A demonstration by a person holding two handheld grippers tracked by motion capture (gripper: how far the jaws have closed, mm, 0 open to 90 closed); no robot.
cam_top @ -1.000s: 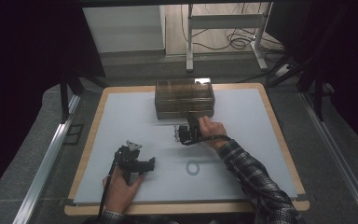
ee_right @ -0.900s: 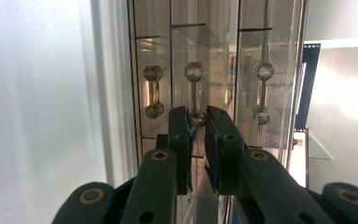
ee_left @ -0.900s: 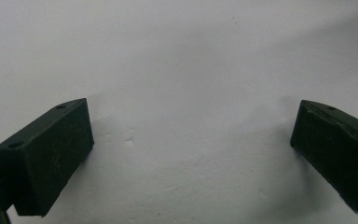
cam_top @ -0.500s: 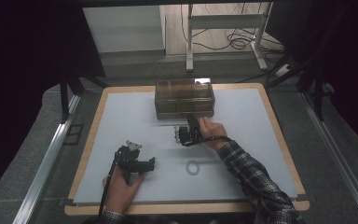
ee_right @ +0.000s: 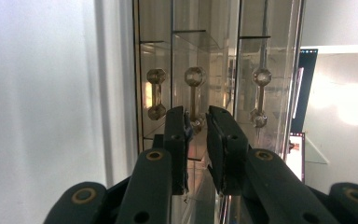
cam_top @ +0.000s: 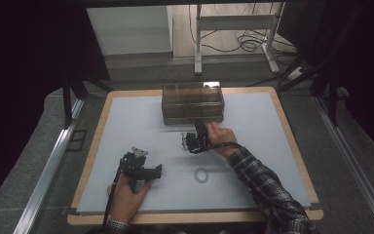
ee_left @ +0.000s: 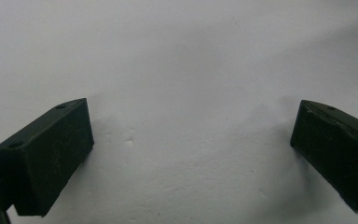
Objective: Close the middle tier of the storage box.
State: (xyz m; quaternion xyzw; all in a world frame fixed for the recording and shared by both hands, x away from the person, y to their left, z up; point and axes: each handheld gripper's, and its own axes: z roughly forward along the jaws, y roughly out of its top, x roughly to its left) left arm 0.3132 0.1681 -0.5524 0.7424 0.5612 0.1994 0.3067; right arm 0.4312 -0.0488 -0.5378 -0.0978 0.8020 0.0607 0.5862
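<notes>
Drawer box: a smoked clear-plastic drawer box (cam_top: 193,101) stands at 12 o'clock on the white table mat (cam_top: 272,146), with its front facing the person.
Right gripper: the right gripper (cam_top: 191,141) is at the box front. In the right gripper view its jaws stand close together with the middle handle (ee_right: 195,88) between the tips. They have just been easing apart, and I cannot tell whether the pads pinch it.
Left gripper: the left gripper (cam_top: 148,170) rests on the mat at 8 o'clock from the right one, jaws wide apart and empty over bare mat.
Slip risk: if the tips are only on the lower knob of that thin handle, I'd expect a pull to slide them off, leaving the drawer shut.
Box drag risk: nothing steadies the box, so a hard tug could drag or tip the whole box towards 6 o'clock instead of opening one drawer.
Wrong handle risk: the left handle (ee_right: 156,93) and right handle (ee_right: 261,95) sit near the middle one, so a sideways drift could catch either.
Contents: through the tinted walls the compartments look empty to me, though reflections hide parts.
Loose item: a small ring (cam_top: 201,174) lies on the mat at 6 o'clock from the right gripper, outside any container.
</notes>
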